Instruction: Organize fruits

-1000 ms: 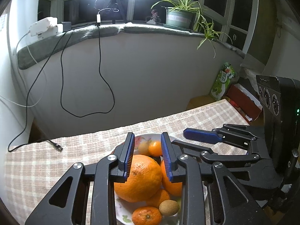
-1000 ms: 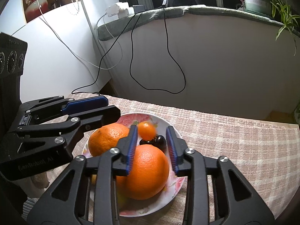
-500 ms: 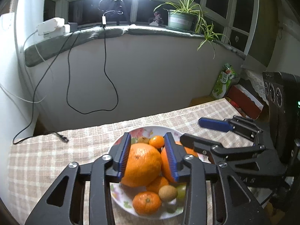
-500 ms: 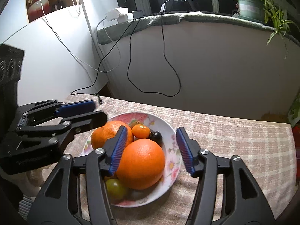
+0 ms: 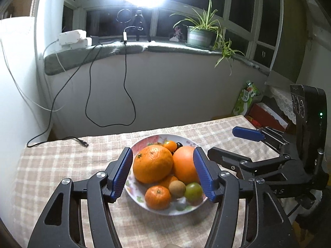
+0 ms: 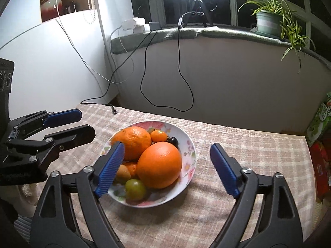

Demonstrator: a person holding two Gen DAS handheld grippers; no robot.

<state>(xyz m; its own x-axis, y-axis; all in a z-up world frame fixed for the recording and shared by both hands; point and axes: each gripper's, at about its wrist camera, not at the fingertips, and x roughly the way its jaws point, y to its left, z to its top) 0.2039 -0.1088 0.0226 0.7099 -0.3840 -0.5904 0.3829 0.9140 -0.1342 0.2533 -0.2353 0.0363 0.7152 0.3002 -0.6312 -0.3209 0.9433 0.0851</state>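
A: Where's the fruit?

B: All in the flowered white ceramic plate (image 5: 135, 188) on the checked-cloth table (image 5: 53, 165); both big round oranges (image 6: 159, 164) are released.

A: The tools?

B: Left tool (image 5: 163, 174) and right tool (image 6: 166, 168) spread empty (wider than a second ago), drawn back. Probably finished; next, retreat.

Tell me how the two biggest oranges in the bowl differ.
The bumpy orange has dimpled, mottled skin and a stem scar showing; the smooth orange is glossier and a deeper, redder shade. The bumpy orange sits toward the bowl's far left, the smooth orange nearer the right rim. Both are round, similar in size, touching, and tower over the small fruits.
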